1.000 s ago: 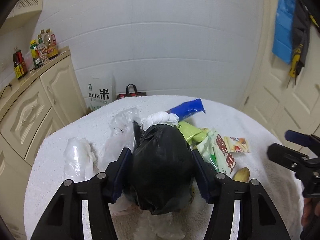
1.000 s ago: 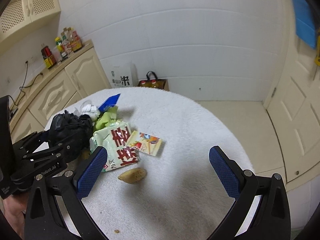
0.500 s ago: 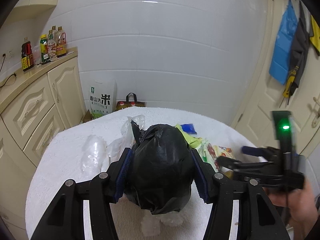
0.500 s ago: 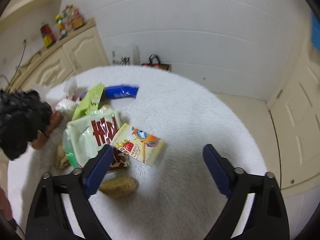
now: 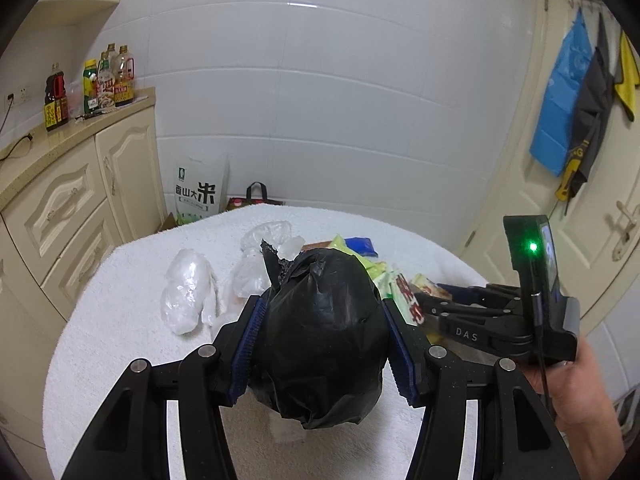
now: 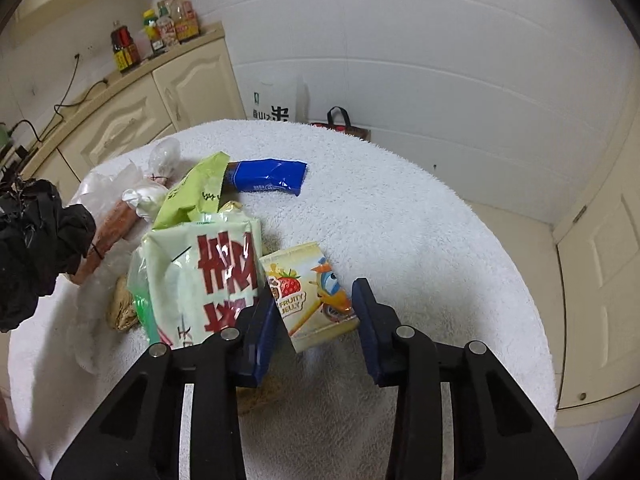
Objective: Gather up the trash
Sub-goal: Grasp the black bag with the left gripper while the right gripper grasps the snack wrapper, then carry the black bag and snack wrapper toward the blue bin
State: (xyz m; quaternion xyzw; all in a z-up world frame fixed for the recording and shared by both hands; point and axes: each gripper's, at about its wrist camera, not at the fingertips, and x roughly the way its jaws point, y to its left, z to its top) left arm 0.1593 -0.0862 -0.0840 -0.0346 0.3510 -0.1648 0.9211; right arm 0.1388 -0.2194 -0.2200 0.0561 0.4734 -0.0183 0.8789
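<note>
Left gripper [image 5: 322, 344] clamped on black bag [image 5: 320, 336], both pads pressed into its sides, bag lifted clear of table [image 5: 120, 320]. Right gripper [image 6: 314, 312] part-way in around jelly packet [image 6: 310, 292], fingers straddling it; whether pads already touch, cannot tell.

Step in hand, by judgement: taking the jelly packet for the bag. To do well: keep fingers low against the towel so the thin packet does not slide out underneath; close on the packet alone, clear of green pack [image 6: 200, 272] overlapping its left edge; squeeze gently, since foil likely buckles and slips. Hold the bag steady, mouth upward, near enough for a short transfer. Bag neck looks gathered and closed at the top, so probably needs opening first.

Jelly packet: flat, yellow, strawberry and cartoon print, near table's front, one corner raised off the towel. Behind it: green pack with red characters, lime wrapper [image 6: 192, 196], blue wrapper [image 6: 268, 176], clear plastic bags [image 5: 188, 296], brown lumps beside the green pack. Black bag: glossy, crinkled, bulging, torn flap at top.
</note>
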